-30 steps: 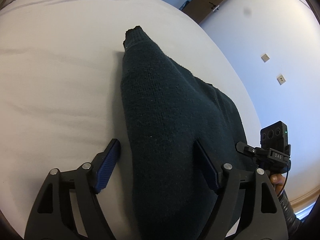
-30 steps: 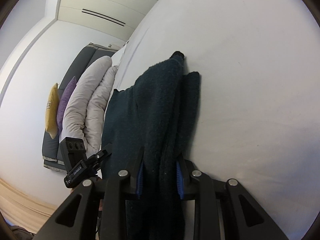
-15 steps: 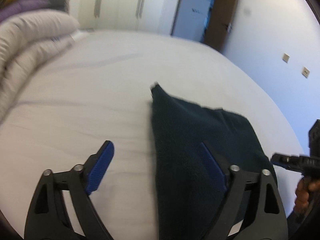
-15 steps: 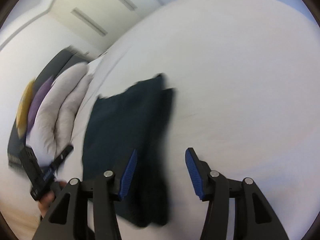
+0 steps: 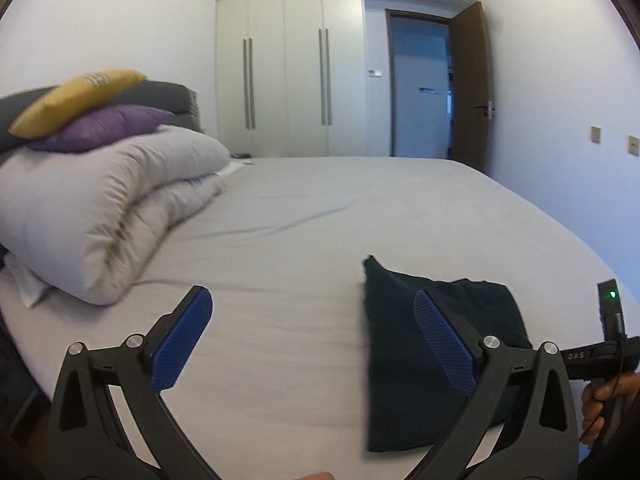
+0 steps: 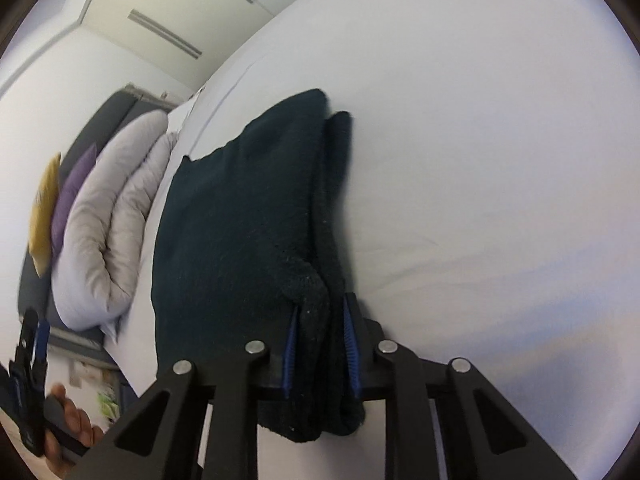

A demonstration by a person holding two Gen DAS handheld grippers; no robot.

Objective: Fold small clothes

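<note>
Two grippers are seen over a pale bed sheet [image 5: 320,208]. The dark folded garment [image 5: 408,344] lies flat on the sheet, below and behind the right-hand finger of the left gripper [image 5: 312,340], whose jaws are spread wide and opening, with only bare sheet between the blue pads [image 5: 182,344]. In the right wrist view the garment [image 6: 240,248] stretches away from the right gripper [image 6: 320,344], and its near thick edge is pinched between the two blue pads [image 6: 350,344]; those jaws are narrow and closing on the cloth.

Compared with a second ago, the left gripper is seen raised away from the garment: then the cloth filled the space between its fingers, now it lies off to the right of that gap, and the folded duvet [image 5: 100,216], cushions and wardrobe have come into view. Half a second ago the right jaws were parted beside the garment's edge; now that edge is clamped between them.
</note>
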